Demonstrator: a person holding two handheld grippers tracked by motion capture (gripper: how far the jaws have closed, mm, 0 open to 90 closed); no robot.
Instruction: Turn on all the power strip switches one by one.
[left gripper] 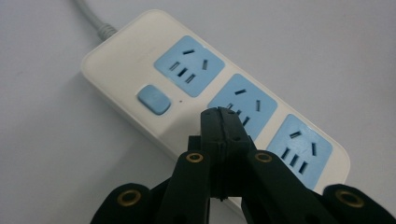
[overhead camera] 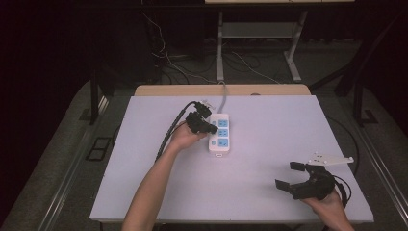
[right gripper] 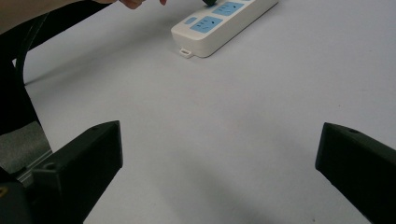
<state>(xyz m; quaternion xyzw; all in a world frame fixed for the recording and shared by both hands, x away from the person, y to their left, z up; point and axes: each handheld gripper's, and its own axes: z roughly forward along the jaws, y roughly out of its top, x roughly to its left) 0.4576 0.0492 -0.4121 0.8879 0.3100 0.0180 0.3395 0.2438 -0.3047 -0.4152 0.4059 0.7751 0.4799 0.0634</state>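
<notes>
Hovering over the power strip, the left gripper has its jaws clenched together with nothing between them, tips just above the middle blue socket, near the blue switch; no press or plug-in looks done yet. Well away from the strip, the right gripper rests spread open and empty

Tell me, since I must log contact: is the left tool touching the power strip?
Cannot tell. In the left gripper view the shut left tool overlaps the power strip, hiding any gap or contact.
</notes>
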